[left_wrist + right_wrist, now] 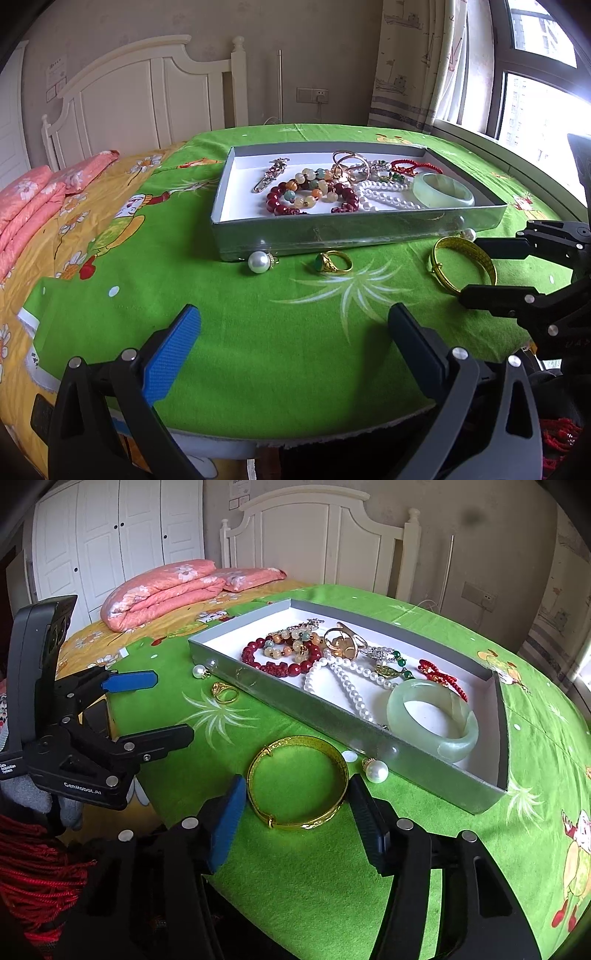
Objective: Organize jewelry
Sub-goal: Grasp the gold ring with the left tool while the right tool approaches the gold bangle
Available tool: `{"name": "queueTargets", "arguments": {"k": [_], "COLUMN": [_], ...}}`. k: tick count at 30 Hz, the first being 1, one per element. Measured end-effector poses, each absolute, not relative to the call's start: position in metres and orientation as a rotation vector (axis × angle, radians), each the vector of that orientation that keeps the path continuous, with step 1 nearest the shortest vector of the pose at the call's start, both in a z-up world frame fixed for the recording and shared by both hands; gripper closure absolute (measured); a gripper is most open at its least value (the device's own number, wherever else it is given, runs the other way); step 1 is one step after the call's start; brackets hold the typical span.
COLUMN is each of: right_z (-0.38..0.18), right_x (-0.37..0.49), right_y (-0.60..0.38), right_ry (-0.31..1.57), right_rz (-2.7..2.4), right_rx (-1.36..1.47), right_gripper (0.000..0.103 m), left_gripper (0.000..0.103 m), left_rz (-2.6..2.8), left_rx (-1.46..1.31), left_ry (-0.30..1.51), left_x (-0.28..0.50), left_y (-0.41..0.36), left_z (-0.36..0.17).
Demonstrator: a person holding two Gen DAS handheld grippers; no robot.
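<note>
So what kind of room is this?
Most likely a bedroom at home: a white headboard, a folded pink quilt on the bed and a white wardrobe, with jewelry laid out on a green cloth.

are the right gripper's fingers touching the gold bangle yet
Cannot tell. In the right wrist view the right gripper straddles the gold bangle, its fingers right at the rim, with no clear gap or contact.

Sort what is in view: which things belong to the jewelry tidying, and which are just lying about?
Job: gold bangle between the right gripper pads, gold ring, two pearl earrings, gray tray of jewelry.
Bystanders: pink quilt, headboard, wardrobe.
</note>
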State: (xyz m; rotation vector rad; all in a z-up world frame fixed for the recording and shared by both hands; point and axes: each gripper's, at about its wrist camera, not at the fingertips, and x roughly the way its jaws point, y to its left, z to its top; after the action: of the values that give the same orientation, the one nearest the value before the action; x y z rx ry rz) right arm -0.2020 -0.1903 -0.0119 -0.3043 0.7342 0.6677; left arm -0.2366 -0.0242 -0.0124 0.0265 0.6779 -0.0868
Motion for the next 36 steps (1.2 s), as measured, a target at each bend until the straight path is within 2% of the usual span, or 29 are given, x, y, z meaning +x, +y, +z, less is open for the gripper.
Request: {"name": "queueTargets", "arguments": {"k": [1,3,5,6,8,11,13,17,33,34,36], "right_z": [-0.011,-0.01,-0.01,-0.01,-0.011,-0.011,-0.012,-0.012,-0.012,-0.012,-0.012], "right_x": [-0.203,-0.204,-0.205,-0.205,-0.204,-0.205,-0.206,-0.206,-0.205,-0.205,-0.205], "right_y": [-0.192,-0.198,-0.203,-0.206,-0.208,-0.209,-0.208,-0.209,-0.21,-0.209,-0.21], "right_ry": [0.733,0.733,0.734,0.737,0.743,0.743,0.742,0.741,0.743,0.743,0.743], "right_rz": [0.665,0.66,0.652,0.651,0.649,0.649,0.65,0.652,0.652,0.652,0.652], "right_rx": [-0.299,-0.283,-0.271,-0.265,-0.256,-0.257,-0.259,-0.254,-0.242,-0.242,-0.242], "right_gripper": [0.047,0.047,0.047,0.047,0.047,0.047,0.047,0.047,0.047,0.047,0.047], "left_gripper": [0.004,0.013,0.027,0.03,0.046,0.051,0.059,0.063,0.063,0.064,0.079], "left_rz": [-0.1,-0.139,-0.157,-0.168,-0.197,-0.2,-0.199,-0.2,-0.166,-0.168,-0.165], "left_rx": [0.015,-0.008,0.0,0.001,-0.011,-0.015,-0.024,-0.013,0.069,0.067,0.064], "left_ry": [0.676,0.669,0.67,0.673,0.676,0.682,0.691,0.693,0.67,0.67,0.666], "left_x": [-0.237,-0.238,-0.235,-0.232,-0.227,-0.218,-0.212,-0.205,-0.199,-0.199,-0.2], "left_y": [-0.023,-0.024,-0.028,-0.03,-0.036,-0.041,-0.042,-0.045,-0.061,-0.061,-0.059], "left_z": [-0.011,-0.008,-0.005,-0.004,-0.003,-0.002,-0.003,-0.003,-0.008,-0.008,-0.008]}}
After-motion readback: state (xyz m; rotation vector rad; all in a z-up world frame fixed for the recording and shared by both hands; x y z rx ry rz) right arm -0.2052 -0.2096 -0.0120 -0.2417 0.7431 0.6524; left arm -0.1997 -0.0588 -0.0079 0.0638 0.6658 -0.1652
